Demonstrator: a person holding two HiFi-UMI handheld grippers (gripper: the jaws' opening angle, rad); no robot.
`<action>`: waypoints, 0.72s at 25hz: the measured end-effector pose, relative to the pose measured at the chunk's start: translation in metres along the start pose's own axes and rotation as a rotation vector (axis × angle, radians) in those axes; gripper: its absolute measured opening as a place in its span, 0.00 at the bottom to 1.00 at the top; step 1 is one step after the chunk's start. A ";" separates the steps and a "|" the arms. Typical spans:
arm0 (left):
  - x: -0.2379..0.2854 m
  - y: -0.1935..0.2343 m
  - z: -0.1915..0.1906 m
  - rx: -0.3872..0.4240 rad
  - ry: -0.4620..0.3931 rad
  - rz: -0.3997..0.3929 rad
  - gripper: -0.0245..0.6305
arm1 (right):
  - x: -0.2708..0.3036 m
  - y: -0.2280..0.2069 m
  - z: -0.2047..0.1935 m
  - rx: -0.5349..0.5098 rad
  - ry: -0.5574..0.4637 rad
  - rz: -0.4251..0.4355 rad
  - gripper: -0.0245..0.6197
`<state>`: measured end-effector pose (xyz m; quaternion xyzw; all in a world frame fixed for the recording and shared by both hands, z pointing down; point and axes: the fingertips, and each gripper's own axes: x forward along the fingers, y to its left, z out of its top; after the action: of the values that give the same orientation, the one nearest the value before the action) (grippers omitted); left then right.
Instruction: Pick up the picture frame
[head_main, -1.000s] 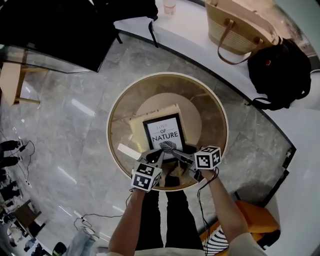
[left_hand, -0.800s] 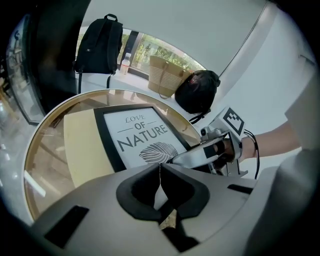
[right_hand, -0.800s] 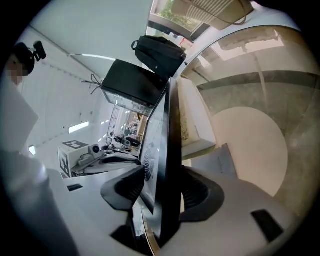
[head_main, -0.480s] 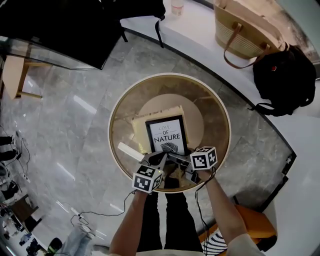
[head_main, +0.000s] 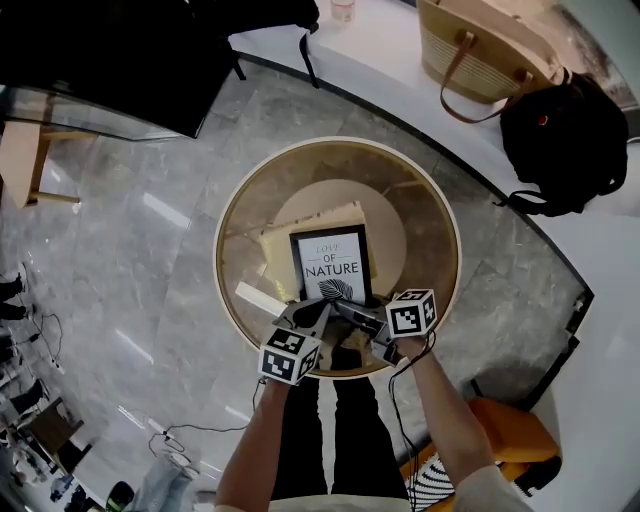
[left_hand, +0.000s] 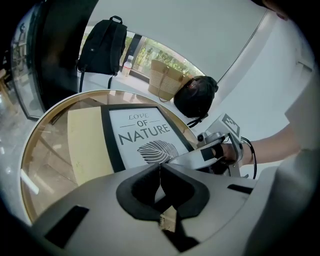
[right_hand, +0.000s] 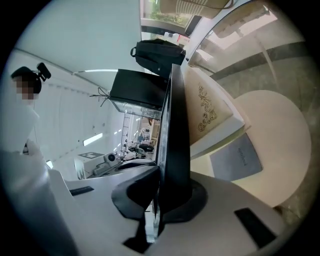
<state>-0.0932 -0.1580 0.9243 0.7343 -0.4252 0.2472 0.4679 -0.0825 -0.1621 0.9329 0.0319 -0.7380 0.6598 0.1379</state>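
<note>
Frame (head_main: 330, 264) now between closing right jaws

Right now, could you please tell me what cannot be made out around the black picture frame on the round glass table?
Head view: near edge of the black picture frame, behind the left gripper and right gripper.
Right gripper view: its print, edge-on between that gripper's closing jaws.
Head view: cover of the cream book, mostly under the frame.
</note>
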 end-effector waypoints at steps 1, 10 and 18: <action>-0.002 0.000 0.000 -0.001 -0.005 -0.008 0.07 | 0.001 0.002 -0.001 -0.002 -0.003 -0.004 0.12; -0.012 -0.002 0.004 -0.002 -0.062 -0.069 0.07 | -0.001 0.016 0.001 -0.014 -0.058 -0.069 0.11; -0.025 -0.004 0.009 -0.004 -0.095 -0.059 0.07 | -0.008 0.026 -0.004 -0.101 -0.064 -0.190 0.10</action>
<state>-0.1033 -0.1554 0.8996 0.7565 -0.4257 0.1972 0.4557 -0.0797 -0.1561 0.9063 0.1159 -0.7679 0.6046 0.1774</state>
